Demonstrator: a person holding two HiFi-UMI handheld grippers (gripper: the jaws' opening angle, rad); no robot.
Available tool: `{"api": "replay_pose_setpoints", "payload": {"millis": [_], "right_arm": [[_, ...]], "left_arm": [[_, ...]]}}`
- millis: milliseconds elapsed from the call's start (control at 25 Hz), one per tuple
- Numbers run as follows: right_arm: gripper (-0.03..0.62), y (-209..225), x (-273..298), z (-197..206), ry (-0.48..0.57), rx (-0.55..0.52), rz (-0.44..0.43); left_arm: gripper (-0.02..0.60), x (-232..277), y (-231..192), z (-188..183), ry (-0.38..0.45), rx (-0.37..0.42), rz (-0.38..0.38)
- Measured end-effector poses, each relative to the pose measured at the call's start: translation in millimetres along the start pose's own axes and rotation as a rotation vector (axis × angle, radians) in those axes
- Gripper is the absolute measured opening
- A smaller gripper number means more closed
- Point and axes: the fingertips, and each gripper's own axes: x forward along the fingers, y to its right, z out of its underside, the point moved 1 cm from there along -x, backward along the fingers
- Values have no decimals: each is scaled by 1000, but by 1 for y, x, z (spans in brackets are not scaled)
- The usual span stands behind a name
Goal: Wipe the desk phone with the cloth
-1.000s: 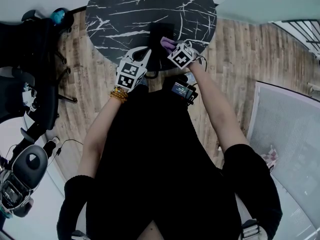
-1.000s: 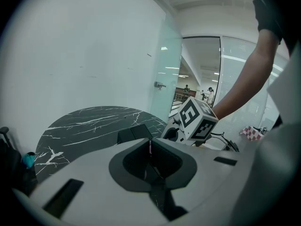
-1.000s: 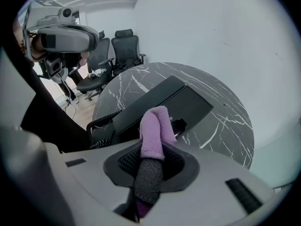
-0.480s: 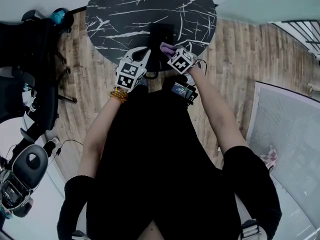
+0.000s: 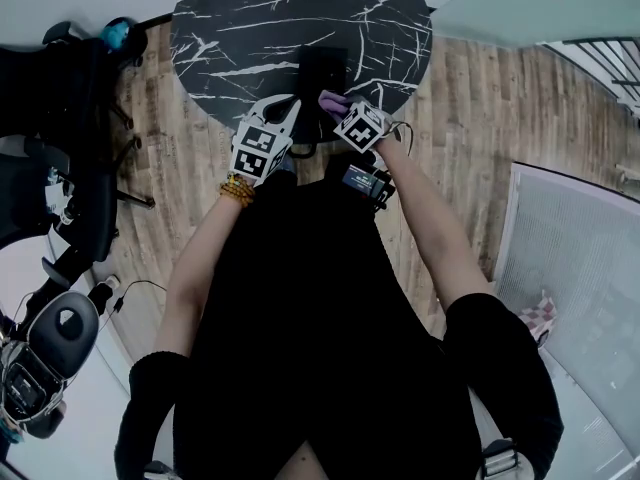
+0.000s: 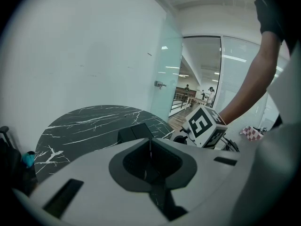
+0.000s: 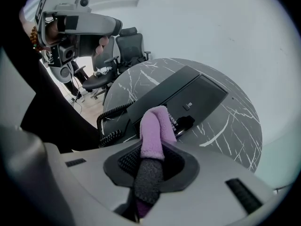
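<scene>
Lilac cloth (image 7: 155,128), black desk phone (image 7: 197,93), black table (image 5: 250,13) (white marble veining)

Fuzzy, napped lilac cloth (image 7: 157,126). Matt black plastic desk phone (image 7: 188,95). Smooth black table (image 5: 250,18) with white marble veining. Pale wood-plank floor (image 5: 470,98).

Looks steeply down from the head; rides low on left tongs (image 6: 150,145) and right tongs (image 7: 151,160), sharing tabletop (image 6: 89,122) and desk phone (image 7: 188,95).

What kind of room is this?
Most likely an office. A black desk phone sits on a round marble-patterned table, swivel office chairs stand beside it, and there is a glass partition.
</scene>
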Motion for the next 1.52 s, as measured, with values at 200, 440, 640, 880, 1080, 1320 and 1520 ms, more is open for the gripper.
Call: {"api": "replay_pose_setpoints", "payload": {"millis": [200, 440, 640, 880, 1080, 1320, 1520], "right_arm": [[80, -4, 1, 3, -2, -5, -6], [80, -7, 3, 5, -7, -17, -14], [80, -14, 5, 8, -29, -81, -35], [80, -18, 5, 11, -71, -199, -41], [80, -20, 6, 13, -112, -291, -48], [81, -19, 7, 11, -81, -262, -78], [83, -41, -10, -4, 145, 50, -228]], "left_arm": [[21, 0, -1, 1, 0, -3, -2], [21, 2, 0, 3, -8, -5, 6], [21, 2, 0, 4, -10, -8, 8], [21, 3, 2, 3, -10, -5, 11], [21, 2, 3, 3, -6, -7, 6], [21, 1, 3, 2, 11, -5, -1], [21, -10, 1, 4, 25, -34, -36]]}}
